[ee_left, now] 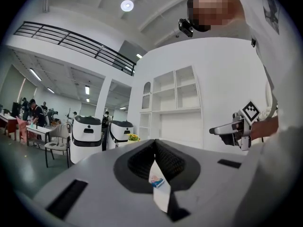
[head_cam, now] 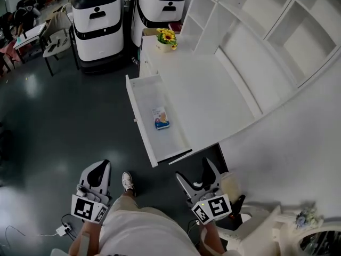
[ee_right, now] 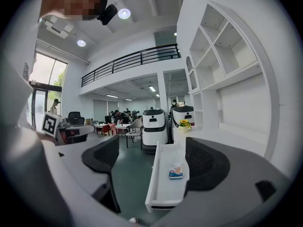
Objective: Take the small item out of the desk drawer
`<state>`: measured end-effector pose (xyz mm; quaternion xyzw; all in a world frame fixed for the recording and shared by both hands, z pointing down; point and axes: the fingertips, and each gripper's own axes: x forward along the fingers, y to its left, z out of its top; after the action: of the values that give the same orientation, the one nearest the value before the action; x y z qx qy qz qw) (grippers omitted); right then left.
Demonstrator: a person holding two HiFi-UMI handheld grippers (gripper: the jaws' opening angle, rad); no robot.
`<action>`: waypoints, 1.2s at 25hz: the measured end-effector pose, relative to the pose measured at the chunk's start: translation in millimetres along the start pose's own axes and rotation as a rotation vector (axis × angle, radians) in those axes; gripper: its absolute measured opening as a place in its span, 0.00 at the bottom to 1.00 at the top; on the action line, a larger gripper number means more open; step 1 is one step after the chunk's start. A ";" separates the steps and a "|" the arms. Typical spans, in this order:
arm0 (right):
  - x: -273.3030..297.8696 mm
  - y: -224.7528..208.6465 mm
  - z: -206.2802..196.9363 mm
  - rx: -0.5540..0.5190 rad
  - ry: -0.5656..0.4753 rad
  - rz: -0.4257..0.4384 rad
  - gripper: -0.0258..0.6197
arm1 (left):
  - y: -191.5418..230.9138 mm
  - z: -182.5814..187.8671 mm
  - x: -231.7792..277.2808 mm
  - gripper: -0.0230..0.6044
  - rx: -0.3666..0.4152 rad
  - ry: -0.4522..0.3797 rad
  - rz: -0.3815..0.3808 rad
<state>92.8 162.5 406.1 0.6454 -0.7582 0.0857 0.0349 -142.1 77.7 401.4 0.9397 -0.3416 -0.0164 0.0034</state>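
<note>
Held right gripper [head_cam: 194,170] with jaws spread wide, gripping nothing; left gripper [head_cam: 100,167] with jaws pressed together, also empty. Counted one small packet [head_cam: 160,118], flat mid-floor in the one open drawer [head_cam: 139,116], pulled out at the left edge of the counter [head_cam: 213,100], well apart from both grippers.

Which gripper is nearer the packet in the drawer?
Right: the right gripper sits off the drawer front, near the packet; the left gripper hangs farther left over the floor.
</note>
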 end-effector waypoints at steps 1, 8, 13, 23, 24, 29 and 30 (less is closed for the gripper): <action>13.3 -3.7 4.2 -0.005 0.008 -0.012 0.71 | 10.1 0.6 12.9 0.06 0.001 0.001 -0.016; 88.9 -25.8 28.8 -0.023 0.080 -0.115 0.71 | 74.3 -13.4 102.1 0.06 -0.089 0.045 -0.137; 119.9 -32.5 19.0 -0.004 0.137 -0.149 0.71 | 95.7 -24.2 147.4 0.06 -0.121 0.055 -0.193; 165.5 -80.1 26.4 0.003 0.122 -0.099 0.71 | 79.1 -24.9 210.7 0.06 -0.119 0.058 -0.203; 169.2 -86.3 26.8 0.009 0.125 -0.090 0.71 | 76.4 -22.4 213.4 0.06 -0.121 0.051 -0.193; 189.2 -110.9 14.9 0.055 0.149 -0.050 0.71 | 68.9 -20.8 220.4 0.06 -0.101 0.068 -0.151; 193.9 -115.8 7.1 0.068 0.163 -0.044 0.71 | 69.2 -22.1 221.6 0.06 -0.101 0.073 -0.138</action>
<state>175.4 -45.0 440.7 0.6537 -0.7351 0.1626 0.0763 -16.0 -117.7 418.3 0.9596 -0.2744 0.0003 0.0621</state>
